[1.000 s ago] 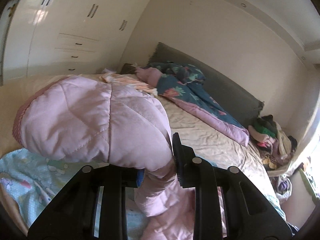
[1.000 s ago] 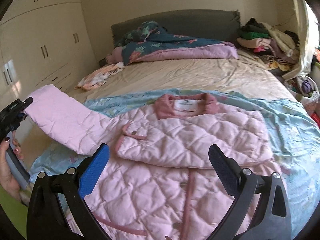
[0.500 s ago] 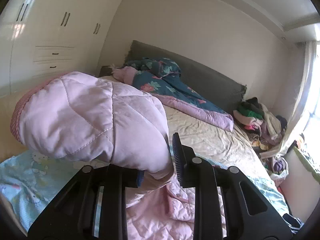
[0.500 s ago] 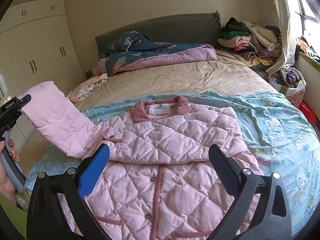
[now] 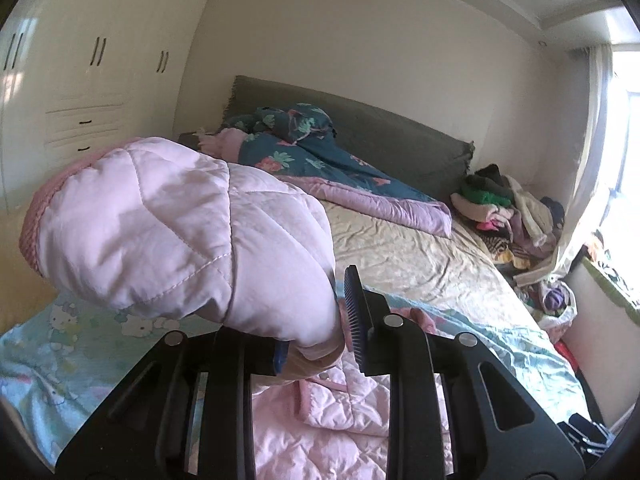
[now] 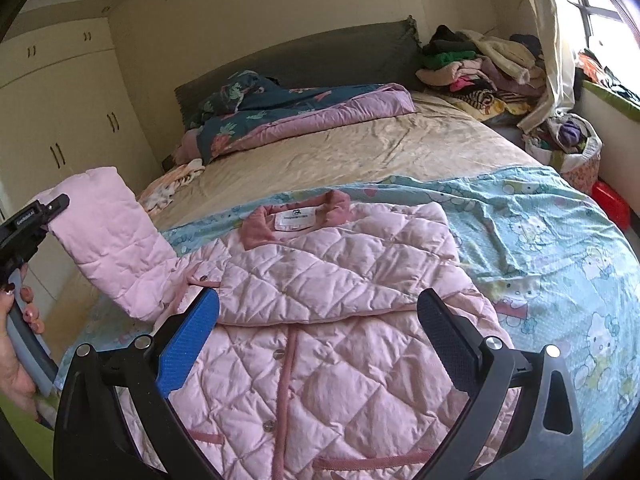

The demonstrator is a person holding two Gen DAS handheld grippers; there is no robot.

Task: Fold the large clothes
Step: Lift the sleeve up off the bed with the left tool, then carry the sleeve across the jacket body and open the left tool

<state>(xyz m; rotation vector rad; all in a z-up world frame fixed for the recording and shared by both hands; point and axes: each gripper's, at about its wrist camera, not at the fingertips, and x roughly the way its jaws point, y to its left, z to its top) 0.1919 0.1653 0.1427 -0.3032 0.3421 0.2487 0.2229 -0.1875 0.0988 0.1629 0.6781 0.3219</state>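
On the bed [image 6: 360,148], over a blue cartoon sheet [image 6: 552,232], the pink quilted jacket [image 6: 320,300] is laid front up w/ one sleeve already folded across the chest. Right tongs [image 6: 318,334] are held spread above it, nothing between. Only the right view shows the collar label and the hand [image 6: 16,360]. In the left view, left tongs [image 5: 316,344] are pinched on the other sleeve's [image 5: 180,232] cuff end, raised off the bed.

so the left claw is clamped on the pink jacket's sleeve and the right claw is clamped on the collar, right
Not quite. The right claw is open and holds nothing; in the right wrist view it hangs over the jacket, short of the collar. The left claw is indeed clamped on the sleeve.
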